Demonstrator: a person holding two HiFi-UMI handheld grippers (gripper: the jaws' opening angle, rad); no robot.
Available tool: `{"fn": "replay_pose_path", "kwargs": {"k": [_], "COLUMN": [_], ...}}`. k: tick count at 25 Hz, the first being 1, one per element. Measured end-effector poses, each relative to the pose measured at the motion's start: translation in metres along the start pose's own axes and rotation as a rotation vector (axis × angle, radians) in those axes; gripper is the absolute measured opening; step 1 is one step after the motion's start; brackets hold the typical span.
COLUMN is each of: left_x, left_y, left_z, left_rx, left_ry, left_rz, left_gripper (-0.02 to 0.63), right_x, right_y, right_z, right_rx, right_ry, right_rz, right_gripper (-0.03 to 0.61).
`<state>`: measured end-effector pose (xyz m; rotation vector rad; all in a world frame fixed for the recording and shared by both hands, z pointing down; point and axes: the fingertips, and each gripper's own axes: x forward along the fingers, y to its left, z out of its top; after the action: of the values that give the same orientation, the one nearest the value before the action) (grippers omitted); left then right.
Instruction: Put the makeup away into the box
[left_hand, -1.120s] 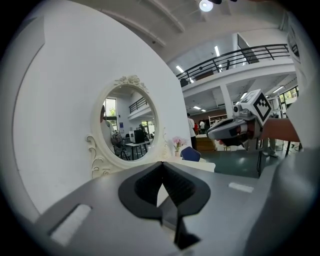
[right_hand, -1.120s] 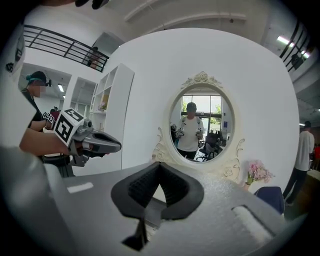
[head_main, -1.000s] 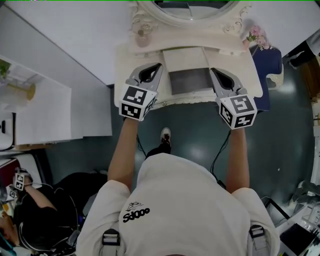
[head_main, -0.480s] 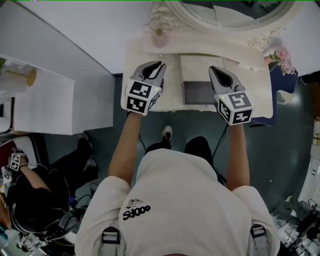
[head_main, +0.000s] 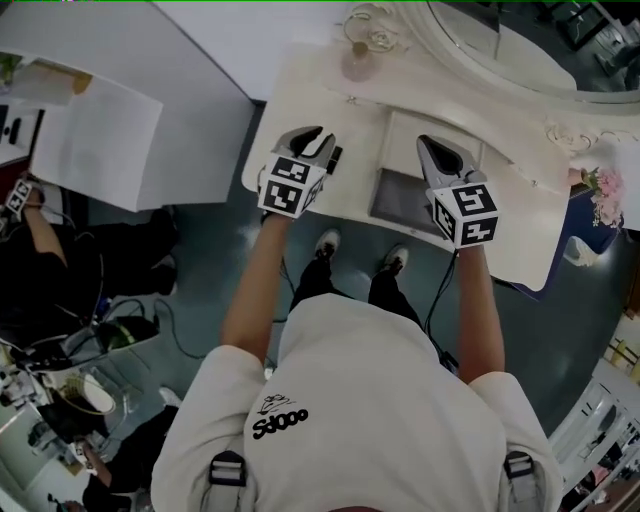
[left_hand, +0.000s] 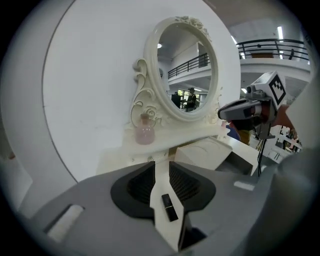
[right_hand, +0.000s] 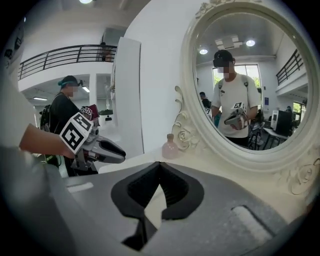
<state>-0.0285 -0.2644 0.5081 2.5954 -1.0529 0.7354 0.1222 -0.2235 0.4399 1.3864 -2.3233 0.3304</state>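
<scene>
A small dark lipstick (left_hand: 169, 207) lies on the cream dressing table (head_main: 300, 95), showing in the gap between my left gripper's jaws. The left gripper (left_hand: 161, 166) (head_main: 318, 138) hangs low over the table's left part; its jaws are opening and do not press on the lipstick. The white box (head_main: 398, 200) (left_hand: 212, 152) stands open at the table's front, dark inside, its lid (head_main: 428, 130) tipped back. My right gripper (head_main: 437, 148) (right_hand: 160, 164) hovers over the box with its tips together and nothing between them.
A pink bottle (head_main: 357, 62) (left_hand: 145, 134) (right_hand: 170, 147) stands at the foot of the oval mirror (left_hand: 182, 70). Pink flowers (head_main: 603, 190) sit at the table's right end. A white desk (head_main: 95, 125) and a seated person (head_main: 40, 260) are on the left.
Both grippers have come down and forward over the table. The left jaws, shut before, now stand apart. The head view has swung, so the table sits skewed.
</scene>
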Motion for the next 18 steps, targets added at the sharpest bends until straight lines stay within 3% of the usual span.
{"fn": "replay_pose_path", "kwargs": {"k": [6, 11, 18], "left_x": [0.021, 0.044, 0.073], "left_y": [-0.006, -0.012, -0.011], "left_z": [-0.048, -0.084, -0.114], "left_rx": [-0.094, -0.141, -0.161], "left_ry": [0.102, 0.185, 0.256], "left_rz": [0.053, 0.067, 0.093], "left_gripper": [0.129, 0.167, 0.172], "right_x": [0.018, 0.020, 0.021], "right_y": [-0.004, -0.009, -0.018], "right_z": [-0.024, -0.037, -0.058], "right_rx": [-0.010, -0.001, 0.024], "right_ry": [0.046, 0.071, 0.112], "right_rz": [0.091, 0.114, 0.111], "right_gripper": [0.002, 0.002, 0.002]}}
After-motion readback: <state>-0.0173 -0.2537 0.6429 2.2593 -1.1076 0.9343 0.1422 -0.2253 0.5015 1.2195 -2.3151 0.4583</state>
